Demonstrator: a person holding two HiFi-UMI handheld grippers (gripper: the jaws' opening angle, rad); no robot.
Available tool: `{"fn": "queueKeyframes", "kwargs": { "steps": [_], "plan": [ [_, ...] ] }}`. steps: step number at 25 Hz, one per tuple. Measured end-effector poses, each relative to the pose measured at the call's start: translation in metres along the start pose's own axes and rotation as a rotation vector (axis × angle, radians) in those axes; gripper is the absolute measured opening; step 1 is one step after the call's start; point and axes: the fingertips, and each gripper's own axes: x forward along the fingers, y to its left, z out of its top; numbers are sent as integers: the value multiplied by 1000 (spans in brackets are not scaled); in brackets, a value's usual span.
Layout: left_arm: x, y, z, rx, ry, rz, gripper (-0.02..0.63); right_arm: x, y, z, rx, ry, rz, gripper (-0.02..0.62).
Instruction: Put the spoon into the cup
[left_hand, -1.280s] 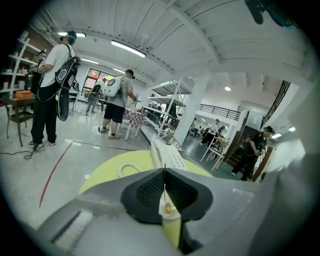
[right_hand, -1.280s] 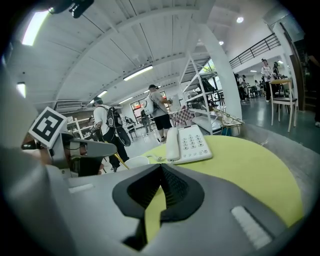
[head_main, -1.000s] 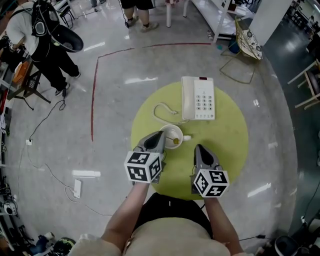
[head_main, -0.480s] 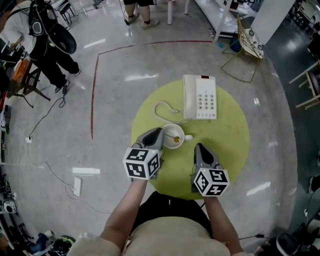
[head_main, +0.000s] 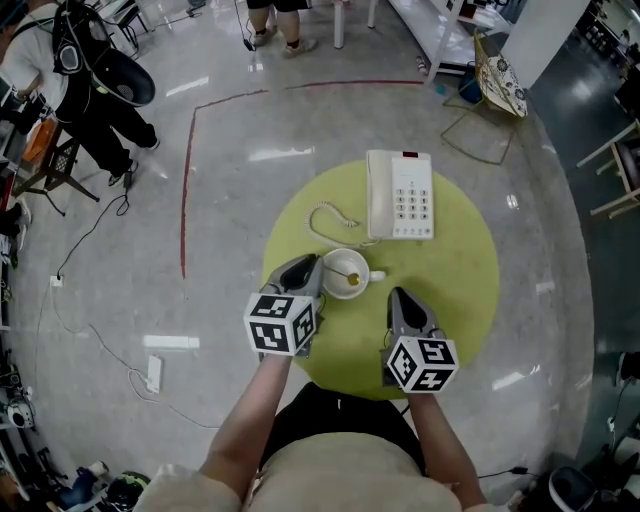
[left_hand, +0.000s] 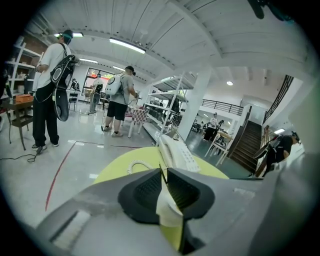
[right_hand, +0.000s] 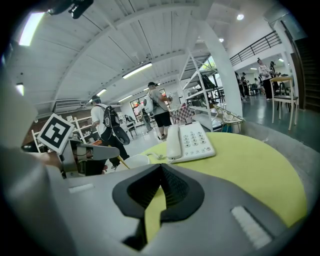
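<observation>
Jaws of left gripper (head_main: 314, 270) opening, narrowly apart, pads pressing nothing, tips just beside white cup (head_main: 358, 262). Right gripper (head_main: 400, 298) jaws closed, empty. Spoon (head_main: 348, 277) stands inside cup on round yellow table (head_main: 455, 285).

Glossy grey concrete floor (head_main: 250, 130), red tape line (head_main: 184, 200), white shelving (left_hand: 167, 97), ceiling strip lights (left_hand: 127, 44)
</observation>
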Motion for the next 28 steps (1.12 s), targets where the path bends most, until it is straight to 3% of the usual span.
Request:
{"fn": "queueKeyframes", "kwargs": {
  "steps": [19,28],
  "plan": [
    [-1,8,-3,-4,8,11,91,-3,-1,3,-3,-1,-12,-1],
    [-20,12,-21,-66,23,31,121,-11,1,-3,-5,1,-8,-1]
  ]
}}
